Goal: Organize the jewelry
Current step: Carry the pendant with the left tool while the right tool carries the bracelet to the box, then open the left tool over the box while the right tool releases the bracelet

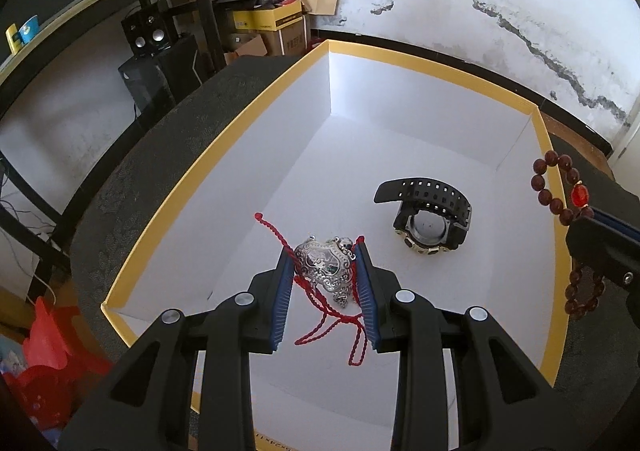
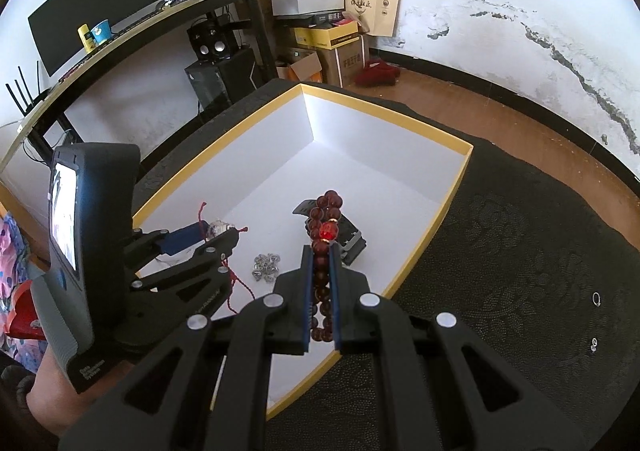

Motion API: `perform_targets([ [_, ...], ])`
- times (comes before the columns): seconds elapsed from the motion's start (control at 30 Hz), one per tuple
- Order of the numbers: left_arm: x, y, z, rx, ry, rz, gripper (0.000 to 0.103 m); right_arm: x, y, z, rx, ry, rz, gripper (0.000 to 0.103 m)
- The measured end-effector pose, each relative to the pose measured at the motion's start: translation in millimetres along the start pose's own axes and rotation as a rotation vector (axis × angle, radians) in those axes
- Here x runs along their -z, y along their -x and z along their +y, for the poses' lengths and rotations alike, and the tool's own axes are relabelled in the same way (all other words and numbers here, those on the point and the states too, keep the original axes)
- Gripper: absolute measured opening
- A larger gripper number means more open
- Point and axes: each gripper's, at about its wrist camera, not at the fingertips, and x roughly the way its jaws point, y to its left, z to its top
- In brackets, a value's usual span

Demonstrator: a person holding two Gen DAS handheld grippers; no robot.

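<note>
A white box with a yellow rim [image 1: 224, 155] [image 2: 460, 171] lies on a black mat. My left gripper [image 1: 324, 255] [image 2: 224, 231] is shut on a silver pendant [image 1: 324, 267] with a red cord [image 1: 332, 323], held over the box floor. A black watch [image 1: 428, 215] [image 2: 352, 239] lies in the box. My right gripper [image 2: 320, 251] is shut on a dark red bead bracelet [image 2: 324, 227] [image 1: 560, 195], held above the box's right side. A small silver chain [image 2: 266, 265] lies on the box floor.
Two small rings [image 2: 596, 299] [image 2: 593, 343] lie on the black mat [image 2: 520, 251] right of the box. A desk with speakers [image 2: 212, 39] and stacked cardboard boxes [image 2: 328, 35] stands behind. Wooden floor [image 2: 460, 91] lies beyond the mat.
</note>
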Motion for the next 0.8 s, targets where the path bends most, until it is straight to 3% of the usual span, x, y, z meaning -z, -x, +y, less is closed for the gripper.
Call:
perform_targets([
  [0.47,1.2,-1.1,1.0,-0.003,0.006,0.011,0.031,-1.9,5.1,-3.0,0.005,-0.005,-0.01,0.008],
  [0.5,0.6,-0.8,1.6,-0.003,0.008,0.01,0.036,-2.1,5.3,-3.5,0.006,-0.007,-0.011,0.008],
  [0.6,1.4,2.7,1.5,-0.006,0.012,0.004,0.075,-2.2,4.9,-3.8,0.007,-0.006,-0.01,0.008],
  [0.73,2.9,8.5,-0.7,-0.006,0.002,-0.013,0.086,-2.5,1.4,-2.4,0.007,0.002,0.002,0.008],
  [0.8,4.2,10.6,0.0,0.006,0.005,-0.009,0.086,-3.7,-1.3,-0.8,0.01,0.007,0.007,0.008],
])
